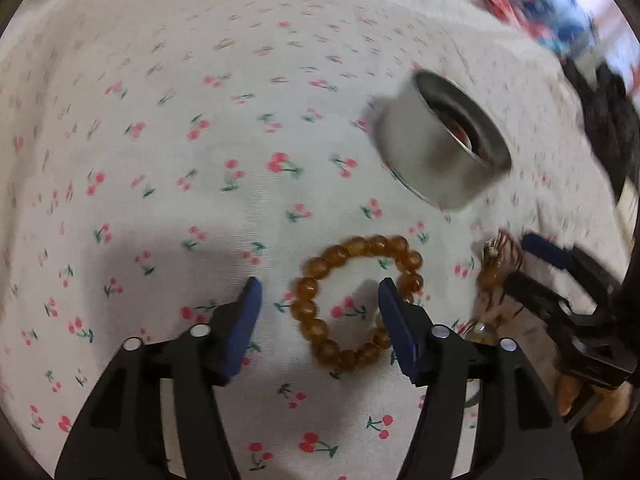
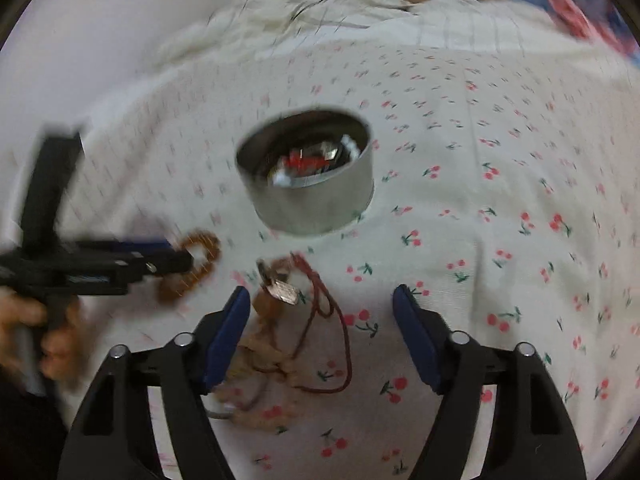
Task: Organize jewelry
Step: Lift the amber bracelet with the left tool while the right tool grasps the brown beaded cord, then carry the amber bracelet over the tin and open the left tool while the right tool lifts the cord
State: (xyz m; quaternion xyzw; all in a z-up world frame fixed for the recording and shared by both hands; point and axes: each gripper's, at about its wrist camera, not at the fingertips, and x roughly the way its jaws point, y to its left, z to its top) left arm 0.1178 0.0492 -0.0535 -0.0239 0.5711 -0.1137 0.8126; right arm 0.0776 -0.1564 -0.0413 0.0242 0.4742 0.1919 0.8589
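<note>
An amber bead bracelet [image 1: 352,300] lies on the cherry-print cloth [image 1: 200,160]; it also shows blurred in the right wrist view [image 2: 196,264]. My left gripper [image 1: 320,304] is open, its right finger inside the bracelet's ring and its left finger outside. A red cord necklace with a silver pendant [image 2: 282,290] and amber pieces lies between the fingers of my open right gripper [image 2: 322,312], near its left finger. A round metal tin [image 2: 308,176] holding red and silver items stands beyond; it also shows in the left wrist view [image 1: 440,148].
The right gripper shows at the right edge of the left wrist view [image 1: 532,264]. The left gripper shows at the left of the right wrist view [image 2: 176,258]. Rumpled cream bedding [image 2: 280,20] and blue-red fabric [image 2: 560,4] lie behind the cloth.
</note>
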